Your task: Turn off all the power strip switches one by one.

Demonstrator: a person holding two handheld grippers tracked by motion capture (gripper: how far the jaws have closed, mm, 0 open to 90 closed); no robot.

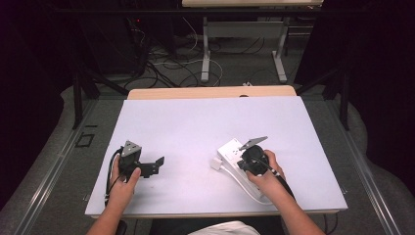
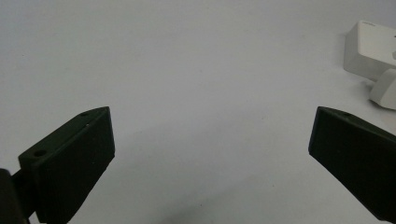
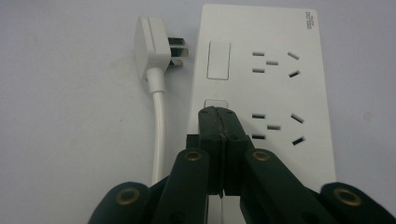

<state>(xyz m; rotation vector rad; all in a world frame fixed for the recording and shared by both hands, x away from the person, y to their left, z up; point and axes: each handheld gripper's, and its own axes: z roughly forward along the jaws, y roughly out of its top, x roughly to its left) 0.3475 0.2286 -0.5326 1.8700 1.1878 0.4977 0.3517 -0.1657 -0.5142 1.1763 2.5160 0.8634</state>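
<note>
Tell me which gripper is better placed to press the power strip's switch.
Right. The right gripper, jaws shut, is already over the power strip at its nearer switch. The left gripper sits open, well off to the side.

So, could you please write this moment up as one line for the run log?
left hand-held gripper: open, over bare table | right hand-held gripper: shut, tips at lower rocker switch of white plastic power strip | white plug: unplugged beside strip
</note>
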